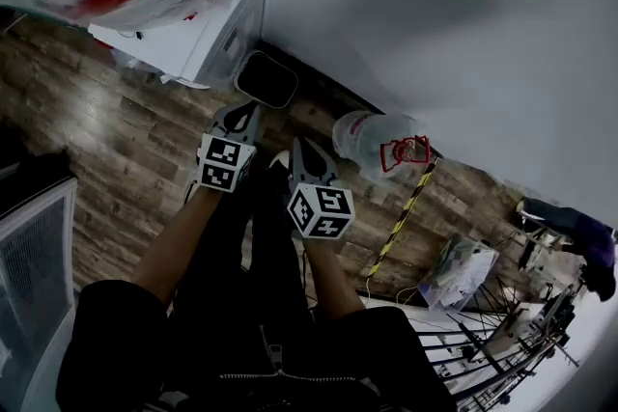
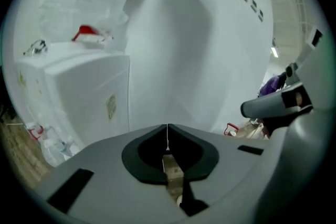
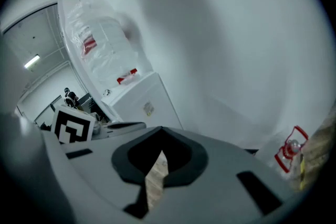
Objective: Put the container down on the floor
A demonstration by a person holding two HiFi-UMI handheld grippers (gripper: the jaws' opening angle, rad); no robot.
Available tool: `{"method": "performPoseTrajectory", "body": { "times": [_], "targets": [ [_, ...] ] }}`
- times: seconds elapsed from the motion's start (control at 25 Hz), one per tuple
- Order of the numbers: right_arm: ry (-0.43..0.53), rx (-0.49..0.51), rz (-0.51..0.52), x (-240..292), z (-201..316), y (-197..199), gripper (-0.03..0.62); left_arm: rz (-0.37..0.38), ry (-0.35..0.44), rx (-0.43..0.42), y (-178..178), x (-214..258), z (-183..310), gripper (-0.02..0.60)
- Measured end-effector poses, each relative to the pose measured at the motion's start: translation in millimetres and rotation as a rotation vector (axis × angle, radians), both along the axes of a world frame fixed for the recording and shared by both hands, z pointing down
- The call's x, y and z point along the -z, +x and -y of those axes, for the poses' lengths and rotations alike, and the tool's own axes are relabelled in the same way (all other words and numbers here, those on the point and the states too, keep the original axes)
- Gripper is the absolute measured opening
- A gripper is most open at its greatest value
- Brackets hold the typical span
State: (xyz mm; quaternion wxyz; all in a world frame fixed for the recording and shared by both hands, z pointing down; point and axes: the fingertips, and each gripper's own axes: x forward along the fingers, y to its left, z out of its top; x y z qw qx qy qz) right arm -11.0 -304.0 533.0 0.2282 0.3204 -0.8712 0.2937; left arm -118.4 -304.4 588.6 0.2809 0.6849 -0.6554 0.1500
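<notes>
On the wooden floor (image 1: 116,130), against the far wall (image 1: 435,14), the clear container (image 1: 372,142) is sitting, right of the left tongs (image 1: 241,116) and right tongs (image 1: 307,157), both hanging closed and empty.

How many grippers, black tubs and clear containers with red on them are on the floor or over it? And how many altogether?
Grippers: 2 (left gripper, right gripper)
Black tub: 1
Clear container with red: 1
Total: 4
</notes>
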Motion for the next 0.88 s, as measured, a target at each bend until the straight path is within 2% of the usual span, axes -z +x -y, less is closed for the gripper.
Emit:
{"method": "performPoseTrajectory", "body": {
  "times": [0.24,0.48,0.68,0.88],
  "targets": [
    [0.078,-0.048,0.070,78,18,-9,0.009,0.002,0.100,-0.019,10,93,8,0.017],
    [0.202,-0.019,0.104,141,33,-10,0.009,0.026,0.185,-0.020,11,162,18,0.017],
    [0.262,0.003,0.101,171,32,-4,0.009,0.068,0.214,-0.048,22,197,14,0.017],
    [0.283,-0.018,0.119,185,40,7,0.009,0.103,0.215,-0.072,33,213,13,0.017]
  ]
}}
